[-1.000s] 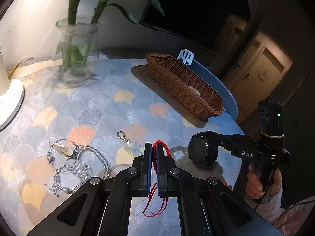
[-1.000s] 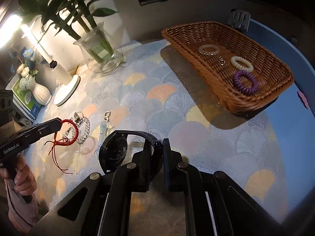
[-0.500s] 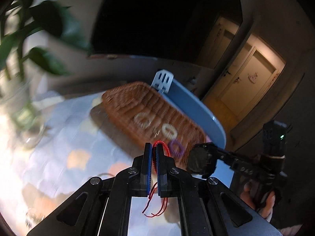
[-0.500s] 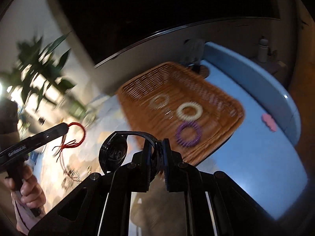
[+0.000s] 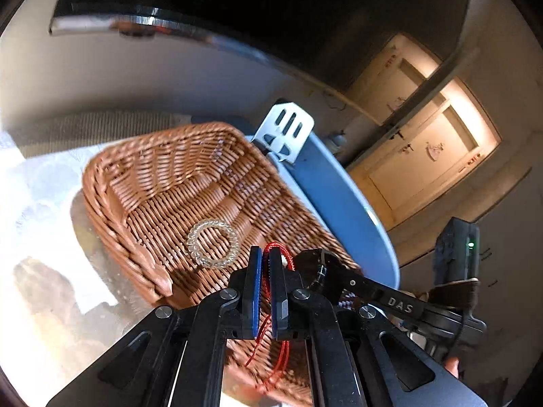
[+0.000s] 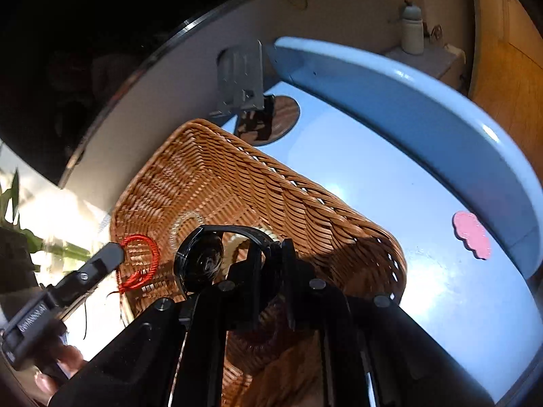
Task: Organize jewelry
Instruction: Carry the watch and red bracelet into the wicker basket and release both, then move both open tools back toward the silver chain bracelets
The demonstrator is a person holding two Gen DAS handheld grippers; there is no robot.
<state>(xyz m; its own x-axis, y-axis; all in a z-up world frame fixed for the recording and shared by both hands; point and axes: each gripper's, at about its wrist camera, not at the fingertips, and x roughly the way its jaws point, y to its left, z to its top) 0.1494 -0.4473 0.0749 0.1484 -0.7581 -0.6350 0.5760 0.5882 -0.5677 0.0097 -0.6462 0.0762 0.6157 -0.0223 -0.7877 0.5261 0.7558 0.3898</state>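
Note:
My left gripper [image 5: 264, 254] is shut on a red cord bracelet [image 5: 283, 252], whose loose ends hang below the jaws, and holds it over the brown wicker basket [image 5: 146, 183]. A clear spiral ring [image 5: 213, 243] lies in the basket. My right gripper [image 6: 274, 247] is shut on the strap of a black watch [image 6: 200, 261] and holds it over the basket [image 6: 305, 210]. In the right wrist view the left gripper [image 6: 113, 254] with the red bracelet [image 6: 141, 261] is at the basket's left side. In the left wrist view the right gripper [image 5: 317, 268] holds the watch just to the right.
The basket stands on a table with a patterned cloth [image 5: 34, 203] beside a blue raised rim [image 6: 424, 115]. A pink cloud-shaped piece [image 6: 471, 235] lies on the blue surface. A metal bracket [image 5: 288, 132] stands behind the basket. Plant leaves [image 6: 13, 203] are at the left.
Both grippers have moved forward from the table's front to above the basket, carrying the red bracelet and the black watch. Both stay shut.

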